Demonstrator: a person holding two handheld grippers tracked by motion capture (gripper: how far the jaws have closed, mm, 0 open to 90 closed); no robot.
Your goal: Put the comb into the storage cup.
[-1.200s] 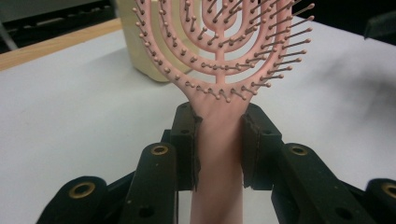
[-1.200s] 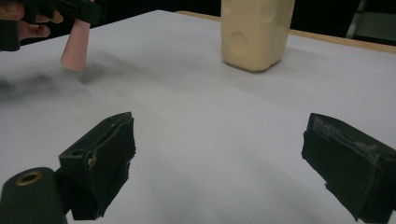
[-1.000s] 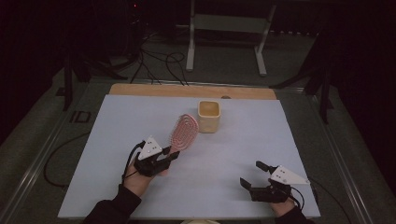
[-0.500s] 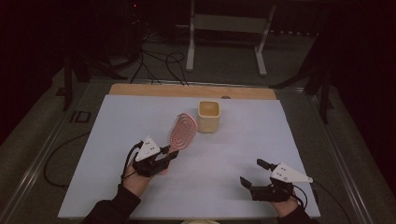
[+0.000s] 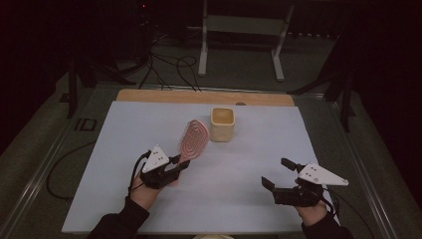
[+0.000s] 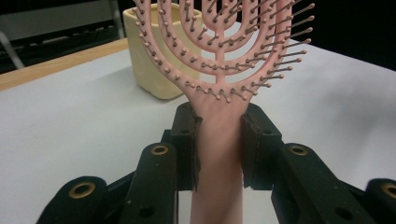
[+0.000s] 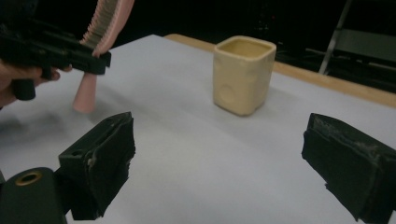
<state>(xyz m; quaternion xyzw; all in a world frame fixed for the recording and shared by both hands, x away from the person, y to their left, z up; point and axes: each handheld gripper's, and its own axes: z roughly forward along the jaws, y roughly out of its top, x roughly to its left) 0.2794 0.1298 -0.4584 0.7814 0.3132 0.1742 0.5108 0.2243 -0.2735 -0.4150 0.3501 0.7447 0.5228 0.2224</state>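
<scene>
A pink plastic hairbrush (image 5: pixel 193 140), its oval open-work head set with ball-tipped bristles, stands tilted just left of the cup (image 5: pixel 222 124). The left gripper (image 5: pixel 178 167) has its jaws clamped on the smooth handle. The cup is cream, glossy, square with rounded corners; I cannot tell whether anything is inside. The right gripper (image 5: pixel 278 173) holds its jaws wide apart over the white tabletop (image 5: pixel 259 144), nearer the person than the cup.

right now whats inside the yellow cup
The cream-yellow cup looks empty as far as its upper inner walls show in the high view; its rim hides the bottom, so something small lying there cannot be ruled out.
</scene>
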